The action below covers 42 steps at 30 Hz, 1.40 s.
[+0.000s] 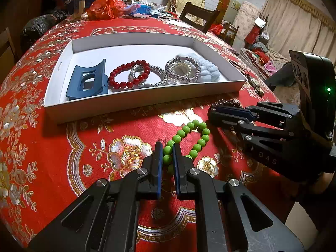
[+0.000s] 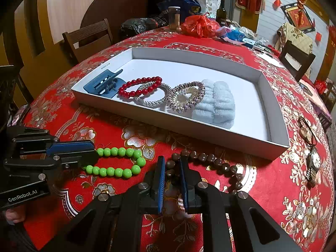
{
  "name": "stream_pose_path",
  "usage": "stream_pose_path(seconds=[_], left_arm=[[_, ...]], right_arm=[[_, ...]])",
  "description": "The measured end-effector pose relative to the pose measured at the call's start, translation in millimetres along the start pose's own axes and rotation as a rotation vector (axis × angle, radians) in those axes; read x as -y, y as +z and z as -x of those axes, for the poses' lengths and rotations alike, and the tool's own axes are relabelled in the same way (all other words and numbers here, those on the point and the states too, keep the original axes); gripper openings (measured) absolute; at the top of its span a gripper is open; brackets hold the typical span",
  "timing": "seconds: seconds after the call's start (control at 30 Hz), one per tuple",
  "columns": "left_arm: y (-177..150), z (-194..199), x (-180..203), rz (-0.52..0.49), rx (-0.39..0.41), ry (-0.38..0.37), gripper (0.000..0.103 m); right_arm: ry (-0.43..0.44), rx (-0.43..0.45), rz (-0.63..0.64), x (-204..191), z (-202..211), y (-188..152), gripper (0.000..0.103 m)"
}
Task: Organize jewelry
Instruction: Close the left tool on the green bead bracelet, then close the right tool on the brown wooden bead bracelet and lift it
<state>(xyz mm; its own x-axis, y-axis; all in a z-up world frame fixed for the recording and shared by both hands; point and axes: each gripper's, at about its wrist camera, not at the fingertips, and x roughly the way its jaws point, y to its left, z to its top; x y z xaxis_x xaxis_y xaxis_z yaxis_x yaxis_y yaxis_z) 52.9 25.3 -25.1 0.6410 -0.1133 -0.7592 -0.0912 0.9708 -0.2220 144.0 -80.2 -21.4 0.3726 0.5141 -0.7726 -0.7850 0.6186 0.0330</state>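
Left wrist view first: my left gripper (image 1: 167, 147) is clamped on the green bead bracelet (image 1: 190, 140), its blue pads pinching the near end of the loop while the rest of the beads lie on the red floral tablecloth (image 1: 63, 147). Just beyond sits the white tray (image 1: 130, 103), and I can count what is inside along its near wall: a blue hair claw (image 1: 88, 82) at the left, a red bead bracelet (image 1: 128, 73) overlapping a silver braided hair tie (image 1: 147, 75), then a second braided tie (image 1: 182, 69) leaning against a pale blue fluffy scrunchie (image 1: 208, 71).

Over on the right wrist view, my right gripper (image 2: 170, 163) has its fingers squeezed onto the brown bead bracelet (image 2: 210, 158), two or three dark beads caught between the pads (the rest of the strand curves away to the right on the cloth, in front of the tray's near wall). The left gripper shows here at the left edge, gripping the green loop, which lies just beside the brown one without touching it.

To the right of the tray, a wristwatch (image 2: 314, 161) lies on the cloth, with a dark cord pendant (image 2: 304, 130) above it. Far end of the table is cluttered: a red plastic bag (image 2: 197, 25), a glass jar (image 2: 174, 17), a dark bottle (image 2: 221, 10).
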Motion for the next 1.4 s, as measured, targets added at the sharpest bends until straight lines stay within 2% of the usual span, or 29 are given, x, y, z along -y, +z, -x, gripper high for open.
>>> stream_pose_path(seconds=[0.77, 1.03, 1.2, 1.4], left_arm=[[0, 0, 0, 0.0, 0.0, 0.001, 0.008], [0, 0, 0, 0.0, 0.0, 0.001, 0.008], [0, 0, 0, 0.0, 0.0, 0.0, 0.008], [0, 0, 1, -0.001, 0.0, 0.001, 0.008]], right_arm=[[-0.014, 0.001, 0.011, -2, 1, -1, 0.013], [-0.031, 0.006, 0.002, -2, 2, -1, 0.01], [-0.044, 0.053, -0.016, 1, 12, -2, 0.01], [-0.098, 0.145, -0.096, 13, 31, -5, 0.01]])
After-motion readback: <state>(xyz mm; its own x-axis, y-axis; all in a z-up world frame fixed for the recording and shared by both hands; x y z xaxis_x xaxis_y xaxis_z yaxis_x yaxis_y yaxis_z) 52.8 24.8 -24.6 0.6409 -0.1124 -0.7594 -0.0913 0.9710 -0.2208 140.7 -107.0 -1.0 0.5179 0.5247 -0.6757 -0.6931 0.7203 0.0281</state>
